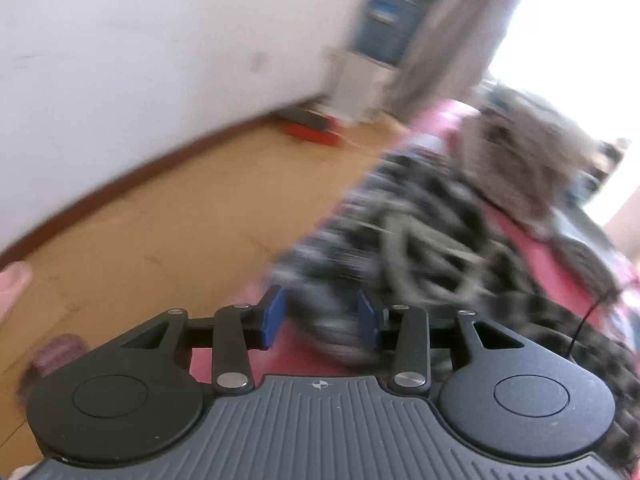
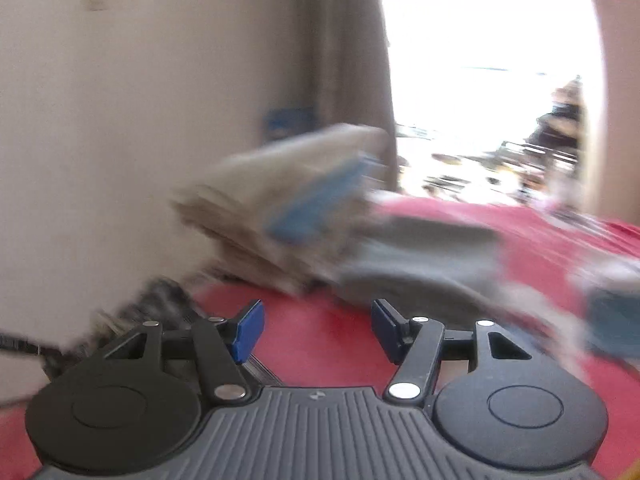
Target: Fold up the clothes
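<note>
Left gripper (image 1: 320,316) fingers apart around patterned garment (image 1: 420,232), right gripper (image 2: 318,330) fingers spread, empty

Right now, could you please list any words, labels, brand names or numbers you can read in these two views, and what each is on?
None can be read.
Blue poster on the white wall: print too blurred.
Blue-panelled beige folded cloth on the red surface: no legible marking.
Grey ribbed gripper housing: only a small round target symbol, no text.

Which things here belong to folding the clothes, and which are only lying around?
Belong to the job:
- black-and-white patterned garment, between the left gripper fingers
- beige folded pile
- grey folded cloth
- red bed cover

Lying about:
- red flat object on the wooden floor
- blue-and-white box
</note>
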`<state>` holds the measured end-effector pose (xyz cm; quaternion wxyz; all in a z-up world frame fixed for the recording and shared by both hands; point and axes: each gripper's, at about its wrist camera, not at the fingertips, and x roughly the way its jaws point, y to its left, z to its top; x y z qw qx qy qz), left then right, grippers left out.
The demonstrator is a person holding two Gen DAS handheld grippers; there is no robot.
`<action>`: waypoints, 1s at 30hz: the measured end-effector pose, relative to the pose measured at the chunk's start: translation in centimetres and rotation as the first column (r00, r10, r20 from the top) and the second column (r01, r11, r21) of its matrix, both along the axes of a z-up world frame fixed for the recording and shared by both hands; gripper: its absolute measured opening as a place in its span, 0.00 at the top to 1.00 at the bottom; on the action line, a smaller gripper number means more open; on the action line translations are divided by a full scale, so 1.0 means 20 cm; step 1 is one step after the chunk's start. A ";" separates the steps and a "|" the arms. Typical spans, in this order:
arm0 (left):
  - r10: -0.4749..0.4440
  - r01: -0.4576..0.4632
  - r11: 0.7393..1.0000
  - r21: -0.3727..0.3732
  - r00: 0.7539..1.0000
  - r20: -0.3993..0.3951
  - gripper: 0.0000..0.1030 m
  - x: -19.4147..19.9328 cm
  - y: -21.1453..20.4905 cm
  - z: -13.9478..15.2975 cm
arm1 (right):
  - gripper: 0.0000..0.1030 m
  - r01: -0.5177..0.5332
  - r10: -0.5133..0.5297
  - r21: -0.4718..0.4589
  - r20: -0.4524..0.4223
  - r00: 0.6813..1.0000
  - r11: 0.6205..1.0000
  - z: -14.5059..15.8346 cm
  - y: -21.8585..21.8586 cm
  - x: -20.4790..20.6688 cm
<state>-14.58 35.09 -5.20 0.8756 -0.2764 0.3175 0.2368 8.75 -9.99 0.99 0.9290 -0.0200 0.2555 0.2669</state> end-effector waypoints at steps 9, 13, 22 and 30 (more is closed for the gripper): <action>-0.567 0.576 0.809 0.117 0.817 -0.106 0.48 0.66 -0.41 -0.03 | 0.39 0.152 -0.161 -0.075 -0.124 0.979 0.986 -0.11 -0.48 -0.25; -0.654 0.692 0.693 0.203 0.722 -0.227 0.47 0.77 -0.56 -0.06 | 0.39 0.139 -0.153 -0.097 -0.149 0.977 0.985 -0.15 -0.56 -0.22; -0.671 0.737 0.628 0.250 0.675 -0.307 0.57 0.83 -0.59 -0.13 | 0.38 0.231 -0.178 0.068 -0.443 0.879 0.971 -0.37 -0.50 0.44; -0.657 0.723 0.603 0.338 0.690 -0.303 0.93 0.76 -0.62 -0.14 | 0.96 0.321 -0.202 0.119 -0.566 0.800 0.940 -0.47 -0.47 0.62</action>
